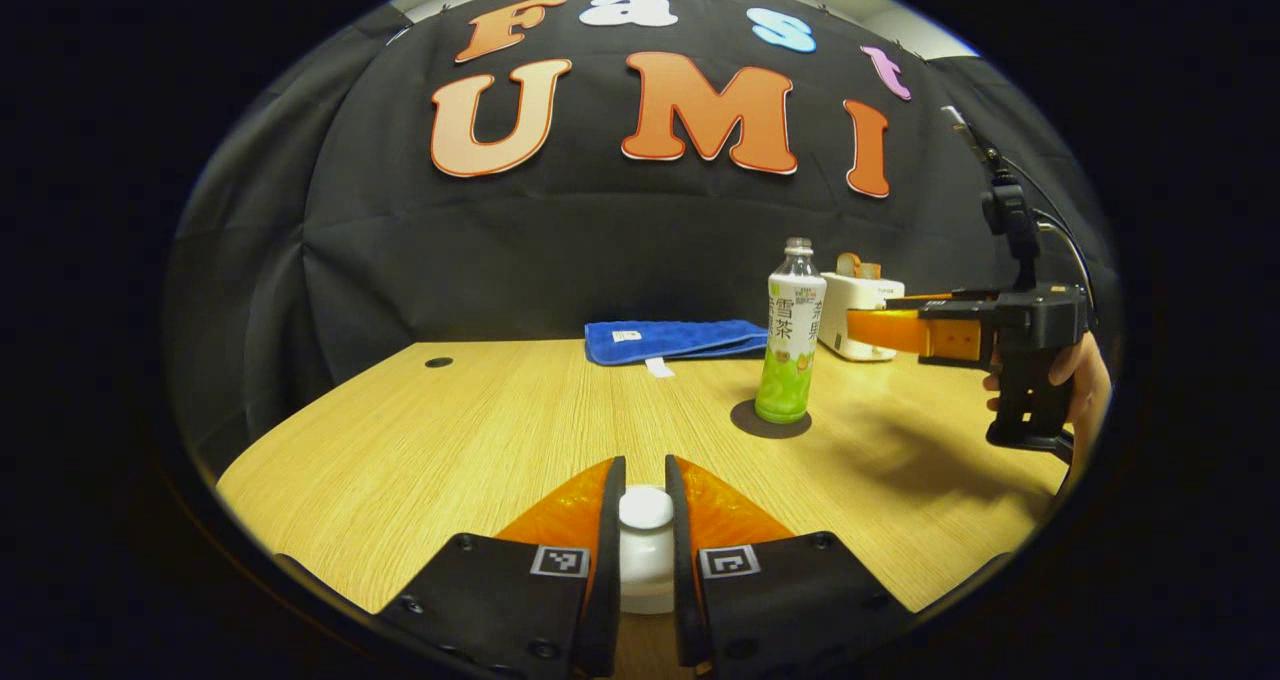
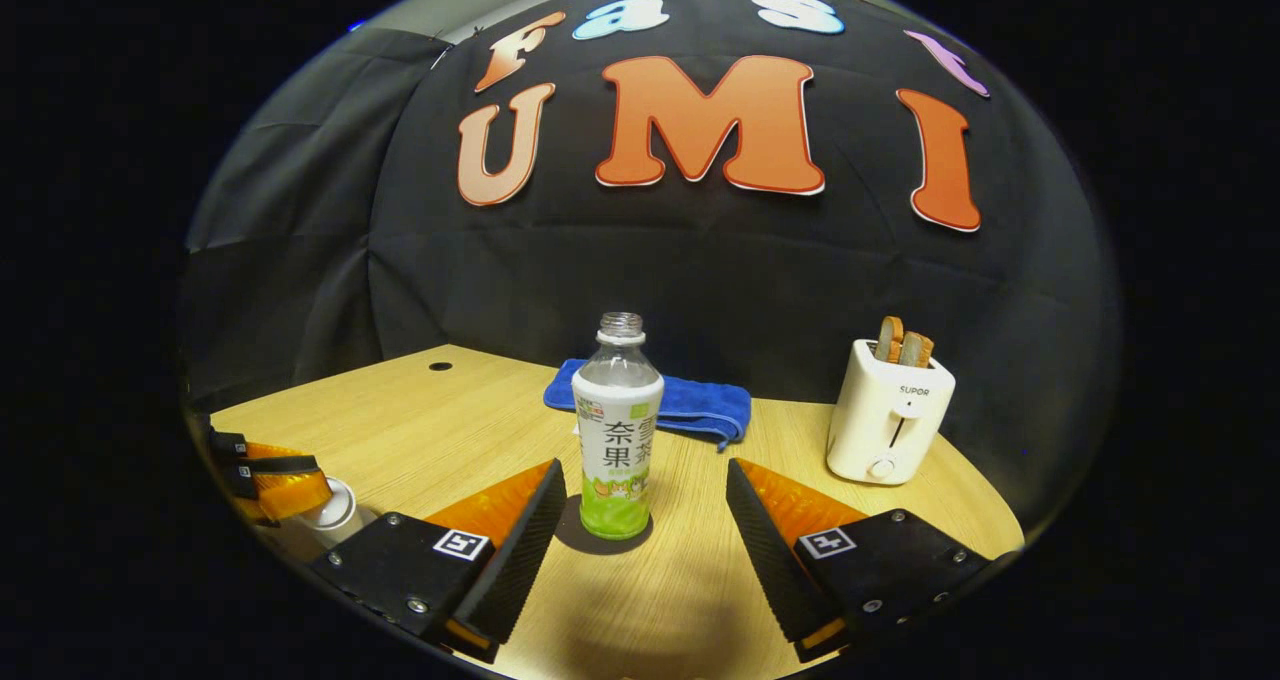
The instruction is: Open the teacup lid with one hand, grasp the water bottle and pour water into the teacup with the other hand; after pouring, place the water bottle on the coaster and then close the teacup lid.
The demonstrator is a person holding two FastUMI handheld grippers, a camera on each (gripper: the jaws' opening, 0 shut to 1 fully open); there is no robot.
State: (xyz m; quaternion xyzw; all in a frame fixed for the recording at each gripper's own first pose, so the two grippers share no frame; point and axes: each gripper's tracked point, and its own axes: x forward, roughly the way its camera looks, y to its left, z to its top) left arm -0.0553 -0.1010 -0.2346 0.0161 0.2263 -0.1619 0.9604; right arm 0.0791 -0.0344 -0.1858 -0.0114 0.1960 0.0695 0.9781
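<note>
White teacup lid (image 1: 645, 508) pinched between the left gripper (image 1: 645, 480) fingers, on the teacup (image 1: 646, 560) at the near tabletop (image 1: 480, 430) edge. Right gripper (image 2: 640, 495) spread wide, bottle standing between its fingers, untouched. Uncapped water bottle (image 2: 617, 430) upright on the dark coaster (image 1: 770, 420), mid-tabletop. Blue towel (image 2: 690, 405) and toaster (image 2: 888, 422) along the far edge.

The left gripper (image 1: 645, 520) sits low at the desk's near edge, its 2 fingers closed tight on the teacup lid's knob (image 1: 645, 508). The right gripper (image 2: 640, 520) hangs level near the right edge, fingers spread wide, a hand (image 1: 1085, 380) gripping its handle.
</note>
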